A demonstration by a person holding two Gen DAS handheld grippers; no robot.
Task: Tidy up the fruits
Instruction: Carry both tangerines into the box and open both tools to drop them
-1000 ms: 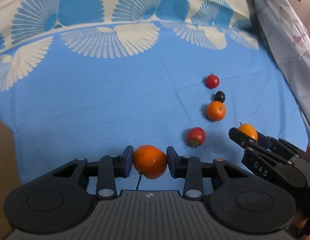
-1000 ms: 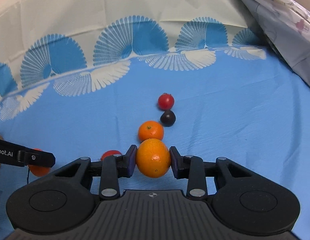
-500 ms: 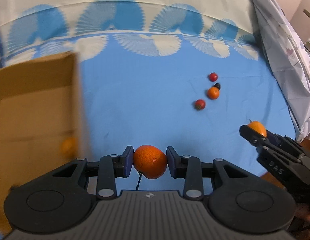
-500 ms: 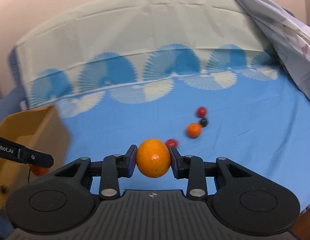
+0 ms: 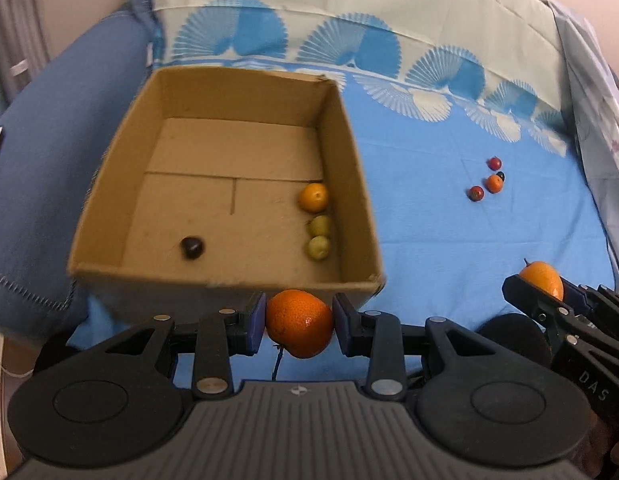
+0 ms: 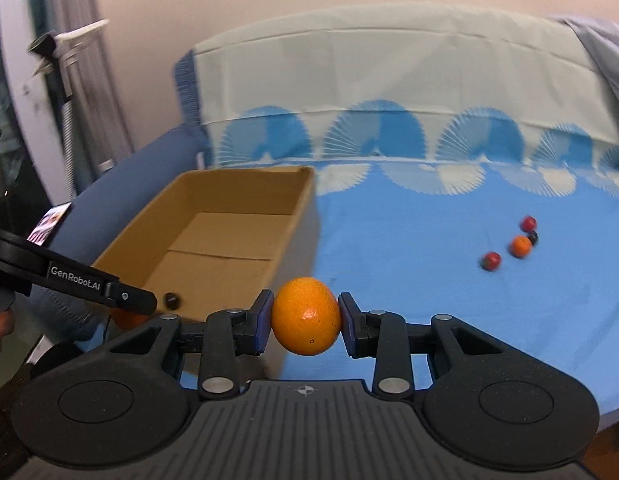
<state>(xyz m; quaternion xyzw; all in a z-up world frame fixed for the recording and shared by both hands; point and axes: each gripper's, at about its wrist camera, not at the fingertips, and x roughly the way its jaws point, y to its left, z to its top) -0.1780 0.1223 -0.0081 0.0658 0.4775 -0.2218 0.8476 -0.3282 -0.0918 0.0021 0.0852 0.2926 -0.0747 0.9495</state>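
Broadly, everything is arranged around the cardboard box (image 5: 225, 184), so places are given from it. It sits open-topped on the bed (image 5: 449, 232), whose blue fan-patterned sheet carries all the loose fruit; its missing lid and low walls look meant for dropping fruit in from above.

Inside the box, against the right-hand wall, lie a small orange (image 5: 314, 197) and two greenish fruits (image 5: 320, 236) in a line, likely rolled there and stopped by the wall. A dark fruit (image 5: 192, 247) rests alone near the box's front wall.

Just outside the front wall, the left gripper (image 5: 298, 323) pinches a tangerine (image 5: 299, 328) across its middle, both pads pressed to the peel and a stem hanging beneath. That sideways pinch keeps the round fruit from rolling out and leaves its underside free for a clean drop.

To the box's right, over the sheet, the right gripper (image 6: 305, 316) clamps a smoother orange (image 6: 306, 315) the same way, held clear of the bedding. Carrying one fruit per gripper appears to save a trip.

Well away to the right of the box, a little cluster waits on the sheet: a small orange fruit (image 5: 494, 183), two red fruits (image 5: 476, 193) and a dark one (image 5: 500, 176), close together and apparently not yet sorted.

My judgement is that both held fruits are headed for the box.
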